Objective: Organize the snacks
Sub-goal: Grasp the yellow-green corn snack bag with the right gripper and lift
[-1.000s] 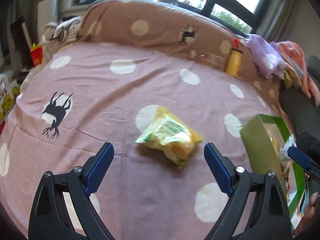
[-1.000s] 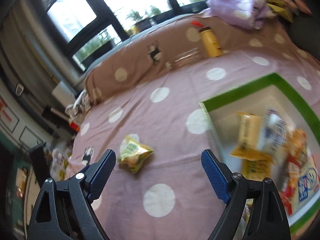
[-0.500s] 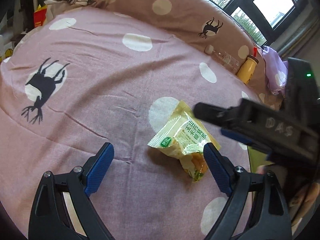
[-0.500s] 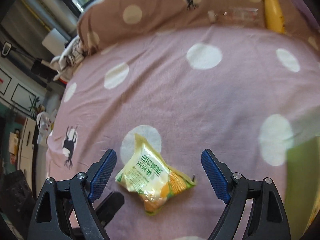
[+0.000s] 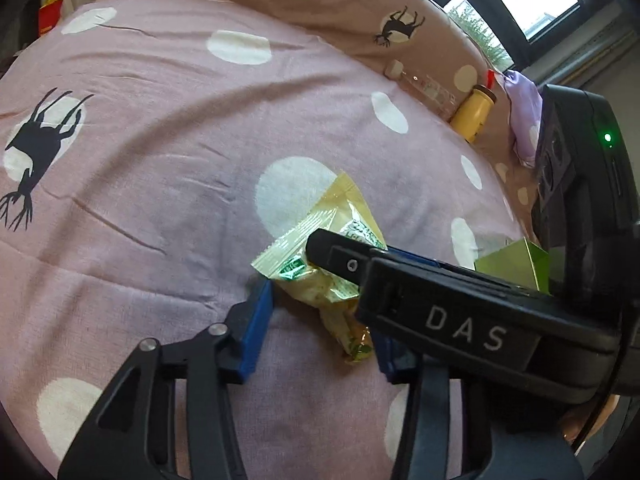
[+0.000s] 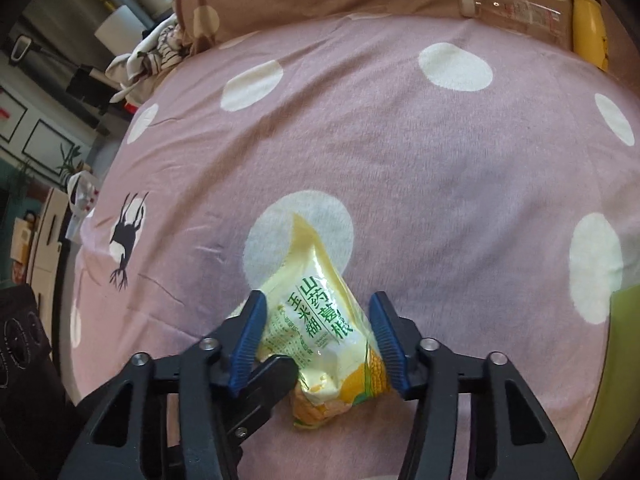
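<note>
Both grippers clenched on one snack packet on the bed

The yellow-green crinkly plastic snack packet [image 6: 328,332] lies on the pink polka-dot bedsheet [image 6: 400,152]. The right gripper [image 6: 318,338] and left gripper [image 5: 320,320], jaws just closed in, each squeeze it between blue pads, crossing one another.

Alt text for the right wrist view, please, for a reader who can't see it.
The right gripper has just closed its blue jaws onto a yellow snack packet lying on a pink spotted bedspread. The left gripper reaches the packet's lower left edge. A yellow bottle lies by the pillow.
</note>
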Action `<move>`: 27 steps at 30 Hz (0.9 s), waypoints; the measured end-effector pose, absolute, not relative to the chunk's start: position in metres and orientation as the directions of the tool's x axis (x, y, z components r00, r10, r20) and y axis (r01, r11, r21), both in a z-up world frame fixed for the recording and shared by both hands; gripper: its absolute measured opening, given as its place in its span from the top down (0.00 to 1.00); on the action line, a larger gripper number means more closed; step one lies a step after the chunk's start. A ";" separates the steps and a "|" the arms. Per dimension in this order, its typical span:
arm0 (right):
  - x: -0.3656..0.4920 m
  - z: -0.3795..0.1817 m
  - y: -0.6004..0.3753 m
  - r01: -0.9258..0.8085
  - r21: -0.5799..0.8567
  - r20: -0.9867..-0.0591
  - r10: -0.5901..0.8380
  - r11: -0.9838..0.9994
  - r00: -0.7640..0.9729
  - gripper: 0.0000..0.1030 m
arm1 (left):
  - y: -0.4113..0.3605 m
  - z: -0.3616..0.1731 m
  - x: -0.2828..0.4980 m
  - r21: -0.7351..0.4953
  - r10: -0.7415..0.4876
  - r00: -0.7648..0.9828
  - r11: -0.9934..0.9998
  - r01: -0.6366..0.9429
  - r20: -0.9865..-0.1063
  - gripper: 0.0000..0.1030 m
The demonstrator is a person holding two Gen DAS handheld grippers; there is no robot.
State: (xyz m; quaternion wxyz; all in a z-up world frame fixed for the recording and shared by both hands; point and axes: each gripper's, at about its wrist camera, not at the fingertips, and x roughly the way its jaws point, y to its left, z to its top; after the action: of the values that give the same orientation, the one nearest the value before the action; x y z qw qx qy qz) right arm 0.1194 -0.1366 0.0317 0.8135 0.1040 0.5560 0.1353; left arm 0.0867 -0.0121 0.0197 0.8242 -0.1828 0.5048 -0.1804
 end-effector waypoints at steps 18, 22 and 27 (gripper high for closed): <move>0.055 0.079 -0.136 -0.103 0.396 -0.787 0.395 0.913 0.475 0.58 | -0.032 0.069 0.041 -0.376 -0.474 0.500 0.880 0.291 -0.725 0.72; 0.033 0.095 -0.143 -0.067 0.391 -0.759 0.363 0.918 0.541 0.58 | -0.038 0.082 0.027 -0.364 -0.503 0.513 0.863 0.352 -0.696 0.72; 0.007 0.104 -0.158 -0.017 0.402 -0.721 0.327 0.916 0.611 0.58 | -0.053 0.092 0.009 -0.330 -0.535 0.514 0.835 0.440 -0.670 0.72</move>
State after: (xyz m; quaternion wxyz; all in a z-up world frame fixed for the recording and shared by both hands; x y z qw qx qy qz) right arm 0.0074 -0.1577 0.1037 0.8791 0.1806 0.4302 0.0978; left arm 0.0093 -0.0535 0.0922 0.8680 -0.0590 0.4052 -0.2809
